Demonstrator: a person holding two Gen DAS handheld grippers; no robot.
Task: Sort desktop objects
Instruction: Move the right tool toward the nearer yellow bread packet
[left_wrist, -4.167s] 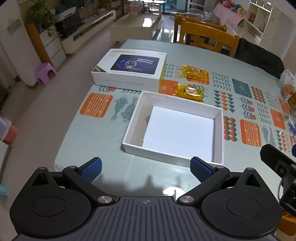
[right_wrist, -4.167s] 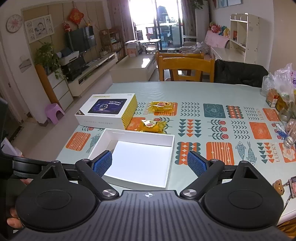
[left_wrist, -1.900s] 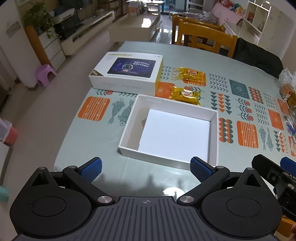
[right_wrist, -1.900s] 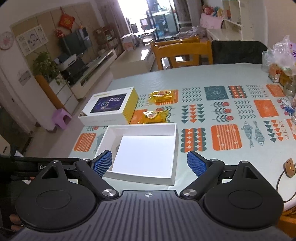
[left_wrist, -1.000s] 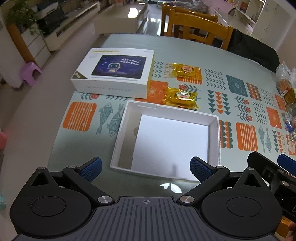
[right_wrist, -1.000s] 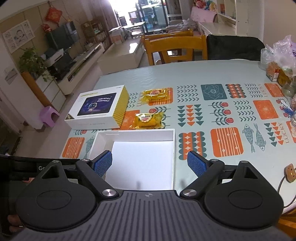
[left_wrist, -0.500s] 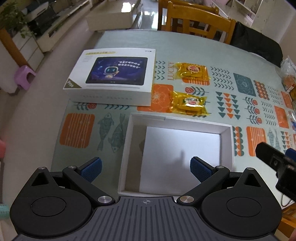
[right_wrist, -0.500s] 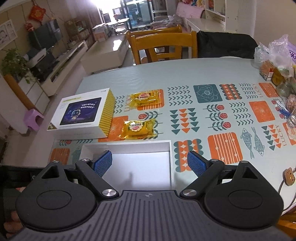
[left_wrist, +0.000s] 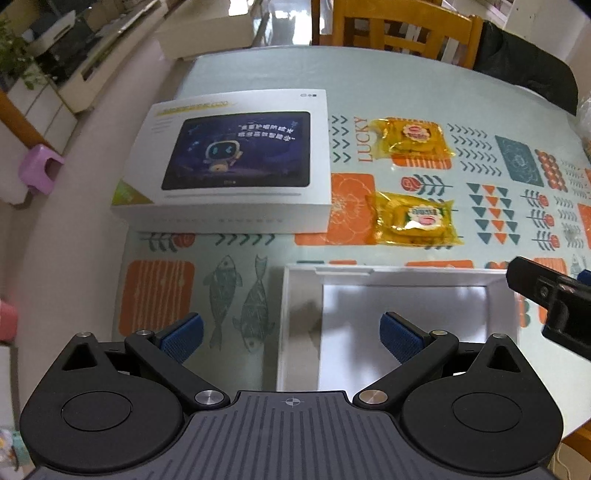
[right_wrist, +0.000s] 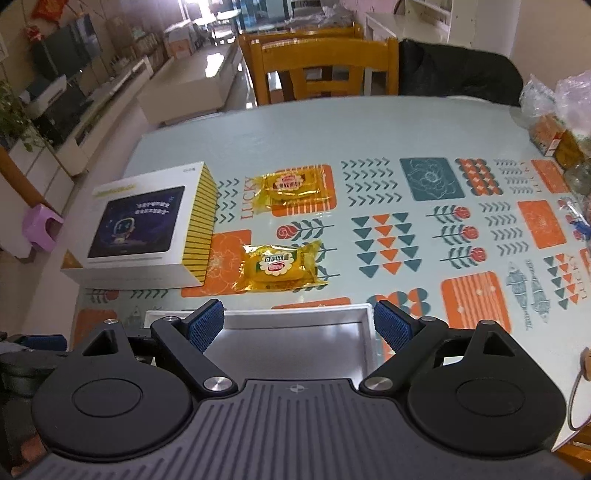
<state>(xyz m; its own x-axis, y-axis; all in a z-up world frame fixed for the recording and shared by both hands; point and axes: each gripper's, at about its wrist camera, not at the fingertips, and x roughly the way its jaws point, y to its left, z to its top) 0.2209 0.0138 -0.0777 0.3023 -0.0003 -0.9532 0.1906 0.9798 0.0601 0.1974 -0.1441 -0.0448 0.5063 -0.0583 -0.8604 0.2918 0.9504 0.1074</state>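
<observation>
patterned table (right_wrist: 424, 122): two snack packs, near one (right_wrist: 279, 266) just beyond white tray (right_wrist: 295, 314). your left gripper (left_wrist: 291, 334) and right gripper (right_wrist: 299, 325) both gape wide, empty, above tray.

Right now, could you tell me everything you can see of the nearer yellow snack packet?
The nearer packet is a glossy, translucent yellow wrapper with crimped ends, holding a yellow cake-like piece. Its printed label has green lettering and a red oval. It lies flat and sealed on the tablecloth, between the tablet box and the open white box, touching neither. No gripper touches it.
</observation>
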